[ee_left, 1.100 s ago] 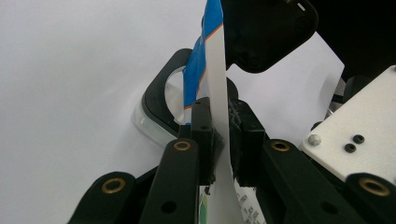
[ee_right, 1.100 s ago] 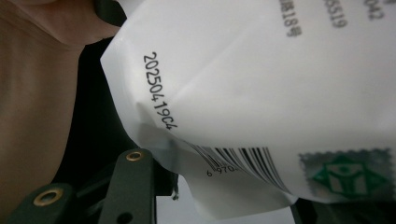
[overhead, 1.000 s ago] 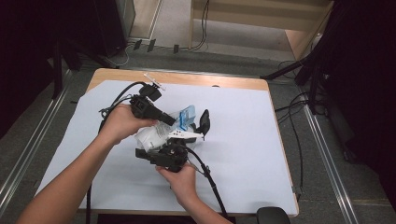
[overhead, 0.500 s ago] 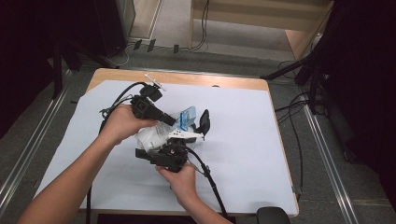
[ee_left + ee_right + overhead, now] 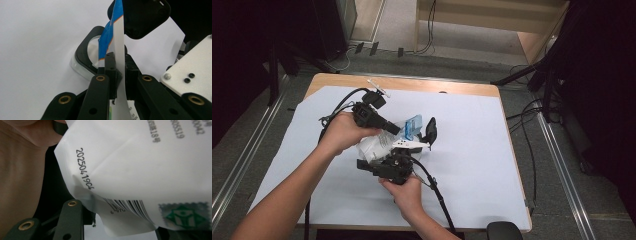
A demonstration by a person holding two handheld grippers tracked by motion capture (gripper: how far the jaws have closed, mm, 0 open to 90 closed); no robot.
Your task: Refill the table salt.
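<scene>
The packet point(image 5: 379, 146), a white plastic pouch with a blue top edge, sits between my two grippers above the middle of the table point(image 5: 472, 150) in the high view. There my left gripper point(image 5: 404, 131) reaches in from the left onto the blue end, while my right gripper point(image 5: 412, 150) comes up from below around the white body. In the left gripper view the jaws have just been closing and now pinch the packet's thin top strip point(image 5: 117, 50), which runs straight out along them. In the right gripper view the crumpled, printed body point(image 5: 140, 170) lies across my jaws, apparently clamped. I judge any tear must run across that strip.
</scene>
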